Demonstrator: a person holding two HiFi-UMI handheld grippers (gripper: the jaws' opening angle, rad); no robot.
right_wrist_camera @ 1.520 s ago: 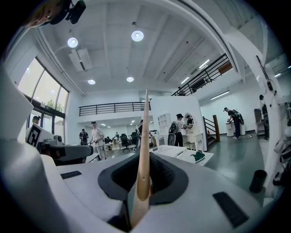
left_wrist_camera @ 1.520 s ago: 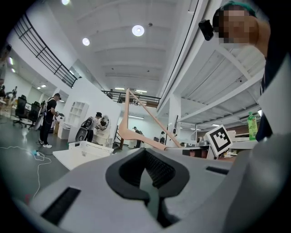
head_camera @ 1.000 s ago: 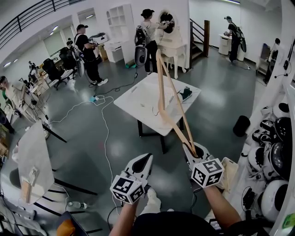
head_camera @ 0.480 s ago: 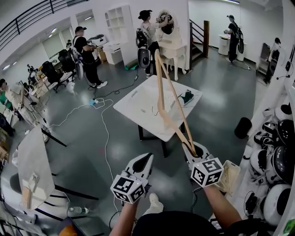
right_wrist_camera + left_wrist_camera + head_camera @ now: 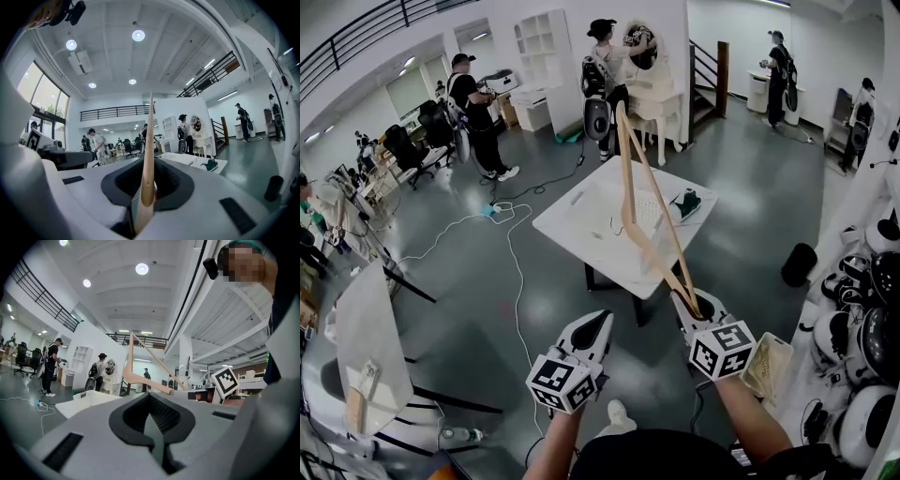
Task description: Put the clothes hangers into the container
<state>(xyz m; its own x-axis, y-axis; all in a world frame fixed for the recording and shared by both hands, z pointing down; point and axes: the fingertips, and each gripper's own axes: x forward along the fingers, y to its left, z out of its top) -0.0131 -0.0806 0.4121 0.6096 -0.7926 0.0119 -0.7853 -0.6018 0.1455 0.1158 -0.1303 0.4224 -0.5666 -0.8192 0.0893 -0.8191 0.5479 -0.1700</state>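
right claw [image 5: 690, 306]: clamps wooden hanger [image 5: 624, 159] | left claw [image 5: 596, 323]: closed, empty

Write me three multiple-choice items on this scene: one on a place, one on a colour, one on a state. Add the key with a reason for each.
1. Where does the white container stand?
A. On the white table
B. On the floor
C. On a chair

2. What colour is the hanger?
A. Black
B. Pale wood
C. Red

3. How is the left gripper?
A. Open around the hanger
B. Shut on a cloth
C. Shut, holding nothing

Key:
1 A: the container rests on the tabletop, clear of the floor.
2 B: the hanger clamped in the right gripper is light, bare wood.
3 C: the left gripper view shows its jaws together with nothing between them.
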